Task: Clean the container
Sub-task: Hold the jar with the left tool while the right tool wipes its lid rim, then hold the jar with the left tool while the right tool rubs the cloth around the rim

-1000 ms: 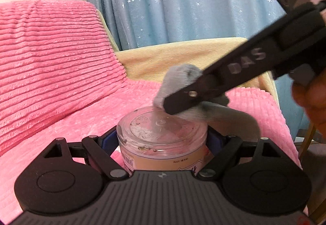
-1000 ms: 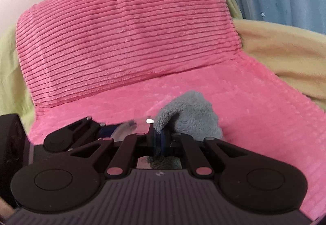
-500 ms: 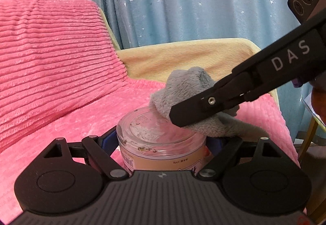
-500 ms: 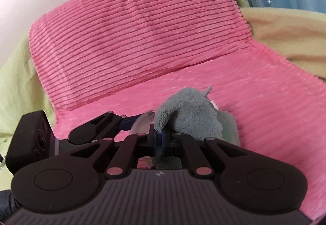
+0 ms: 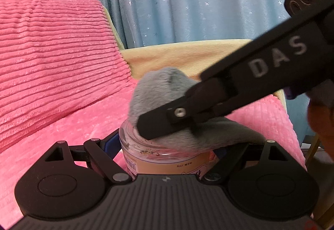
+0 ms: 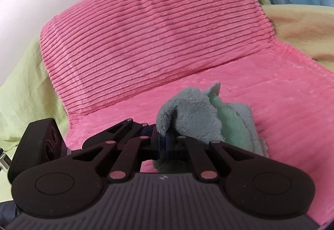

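- Left gripper (image 5: 165,146): black ribbed body nearest the lens, jaws partly open and clamped on both sides of a round clear container (image 5: 162,157); blue pads press its wall.
- Container: short cylinder, transparent glass or plastic, peach label with barcode and small print around the side. It sits upright between the left fingers, right in front of the left camera. Small dark specks on the top near the rim.
- Right gripper (image 6: 165,142): jaws nearly closed, pinching a grey cloth (image 6: 187,113). From the left wrist view it comes in from the upper right, matte black finger marked "DAS", tip over the container top.
- Cloth: fluffy, plush pile, bunched into a lump; in the right wrist view a mint-green fold shows on its right side. It lies on the container's top and drapes off the right side over the left gripper's right finger.
- Beyond the grippers: pink blanket (image 5: 68,125), soft ribbed pile, covering the seat.
- Farther: pink corduroy-ribbed cushion (image 6: 150,32), upright.
- Behind: yellow fleece cover (image 5: 187,57), then blue curtain (image 5: 187,0) with small white stars.
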A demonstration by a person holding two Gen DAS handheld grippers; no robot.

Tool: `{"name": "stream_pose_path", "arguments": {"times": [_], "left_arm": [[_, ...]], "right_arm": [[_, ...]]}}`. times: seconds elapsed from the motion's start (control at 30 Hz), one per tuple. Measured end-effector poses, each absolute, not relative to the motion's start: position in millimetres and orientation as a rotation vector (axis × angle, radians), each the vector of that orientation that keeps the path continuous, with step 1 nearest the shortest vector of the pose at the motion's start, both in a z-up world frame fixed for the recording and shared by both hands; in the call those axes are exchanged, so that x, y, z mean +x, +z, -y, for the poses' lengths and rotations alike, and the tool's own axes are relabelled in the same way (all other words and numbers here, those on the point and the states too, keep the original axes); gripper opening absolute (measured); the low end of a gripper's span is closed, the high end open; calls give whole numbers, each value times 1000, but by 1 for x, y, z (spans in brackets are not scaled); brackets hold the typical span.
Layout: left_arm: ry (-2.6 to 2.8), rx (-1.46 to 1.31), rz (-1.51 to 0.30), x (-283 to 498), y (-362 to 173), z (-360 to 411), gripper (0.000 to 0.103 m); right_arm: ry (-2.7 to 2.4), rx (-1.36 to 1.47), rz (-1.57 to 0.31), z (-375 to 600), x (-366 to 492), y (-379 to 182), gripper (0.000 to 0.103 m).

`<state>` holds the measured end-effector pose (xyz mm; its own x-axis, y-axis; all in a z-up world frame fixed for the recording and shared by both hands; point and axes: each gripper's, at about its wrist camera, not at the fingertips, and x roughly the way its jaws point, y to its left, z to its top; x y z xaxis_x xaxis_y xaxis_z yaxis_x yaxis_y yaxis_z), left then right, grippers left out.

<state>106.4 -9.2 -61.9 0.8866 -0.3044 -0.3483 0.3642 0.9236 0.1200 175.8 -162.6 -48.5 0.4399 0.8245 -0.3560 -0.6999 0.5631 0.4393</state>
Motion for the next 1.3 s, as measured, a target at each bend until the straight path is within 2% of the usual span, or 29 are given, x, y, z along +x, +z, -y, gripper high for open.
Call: {"name": "stream_pose_path", "arguments": {"times": [0.63, 1.3], "left_arm": [[-344, 166, -334, 104, -63, 11, 85], [-339, 194, -324, 105, -65, 22, 85]], "right_arm": [[800, 67, -478, 133, 178, -40, 2], [798, 97, -596, 179, 170, -37, 2]]}}
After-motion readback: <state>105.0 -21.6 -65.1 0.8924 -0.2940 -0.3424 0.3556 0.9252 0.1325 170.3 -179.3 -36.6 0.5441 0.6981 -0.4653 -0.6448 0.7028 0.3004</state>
